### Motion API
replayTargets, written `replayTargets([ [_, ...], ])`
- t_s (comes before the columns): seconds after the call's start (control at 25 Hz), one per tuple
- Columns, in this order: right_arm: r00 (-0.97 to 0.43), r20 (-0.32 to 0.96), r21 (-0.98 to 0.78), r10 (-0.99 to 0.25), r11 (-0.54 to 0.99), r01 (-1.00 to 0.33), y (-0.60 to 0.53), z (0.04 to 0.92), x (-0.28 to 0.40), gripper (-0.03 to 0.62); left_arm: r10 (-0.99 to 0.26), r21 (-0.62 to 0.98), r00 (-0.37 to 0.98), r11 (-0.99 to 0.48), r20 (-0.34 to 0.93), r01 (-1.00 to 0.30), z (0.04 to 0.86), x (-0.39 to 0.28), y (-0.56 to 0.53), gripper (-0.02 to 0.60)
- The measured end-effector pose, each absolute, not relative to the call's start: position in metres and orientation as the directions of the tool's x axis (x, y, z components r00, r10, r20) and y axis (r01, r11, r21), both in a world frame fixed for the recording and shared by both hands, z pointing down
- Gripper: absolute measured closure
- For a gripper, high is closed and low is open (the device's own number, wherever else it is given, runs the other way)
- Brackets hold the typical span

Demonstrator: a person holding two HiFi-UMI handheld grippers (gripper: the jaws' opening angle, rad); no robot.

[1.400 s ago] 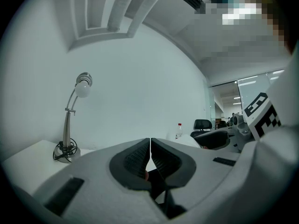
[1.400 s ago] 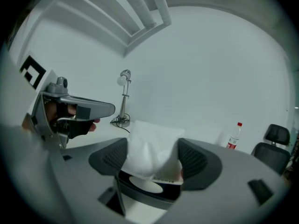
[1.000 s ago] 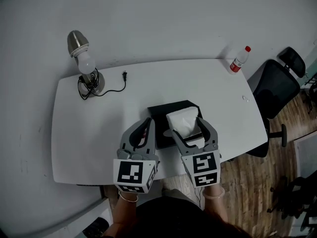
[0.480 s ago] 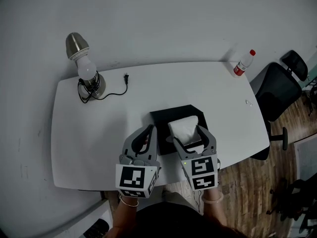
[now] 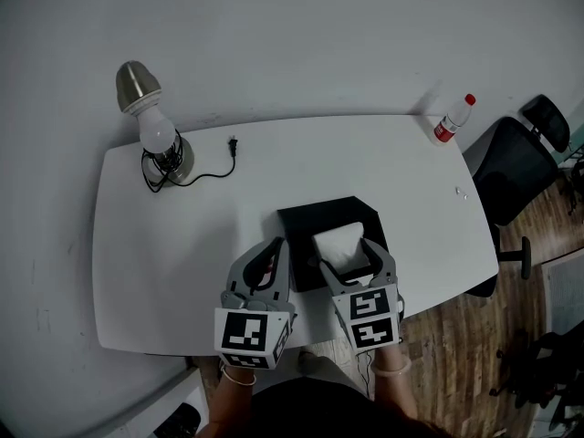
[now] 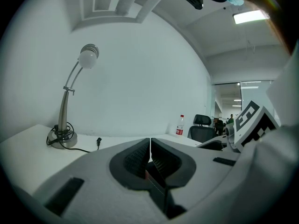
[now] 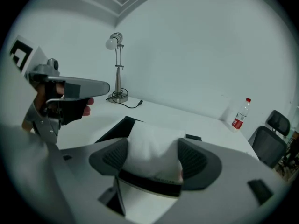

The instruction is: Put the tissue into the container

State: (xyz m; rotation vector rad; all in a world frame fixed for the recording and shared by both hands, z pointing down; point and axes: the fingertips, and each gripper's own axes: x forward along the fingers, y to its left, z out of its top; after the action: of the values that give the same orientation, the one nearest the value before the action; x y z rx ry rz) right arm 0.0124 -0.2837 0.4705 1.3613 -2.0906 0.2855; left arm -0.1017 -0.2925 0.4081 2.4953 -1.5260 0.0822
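Note:
A white pack of tissue point(image 5: 339, 246) point(image 7: 152, 150) is clamped between the jaws of my right gripper point(image 5: 343, 255) point(image 7: 154, 155), held over the near right part of the black container point(image 5: 315, 222) point(image 7: 114, 129) on the white table. My left gripper point(image 5: 271, 261) point(image 6: 150, 154) hangs just left of the container with its jaws pressed together and nothing between them.
A desk lamp point(image 5: 155, 130) point(image 6: 70, 101) with its loose cord and plug point(image 5: 230, 141) stands at the table's far left. A plastic bottle with a red cap point(image 5: 453, 119) point(image 7: 241, 113) is at the far right corner. A black office chair point(image 5: 516, 158) sits beyond the right edge.
Both grippers have drawn slightly nearer to me; the tissue pack has sunk lower over the container, still held by the right gripper.

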Motion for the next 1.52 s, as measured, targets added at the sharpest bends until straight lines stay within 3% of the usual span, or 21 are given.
replayTargets([
  [1.52,-0.190,0.870,0.097,-0.456,0.535,-0.839,-0.290,0.519,0.010,0.235,-0.867,0.172,0.462,-0.434,0.185,-0.884,0.418,-0.099,-0.314,0.554],
])
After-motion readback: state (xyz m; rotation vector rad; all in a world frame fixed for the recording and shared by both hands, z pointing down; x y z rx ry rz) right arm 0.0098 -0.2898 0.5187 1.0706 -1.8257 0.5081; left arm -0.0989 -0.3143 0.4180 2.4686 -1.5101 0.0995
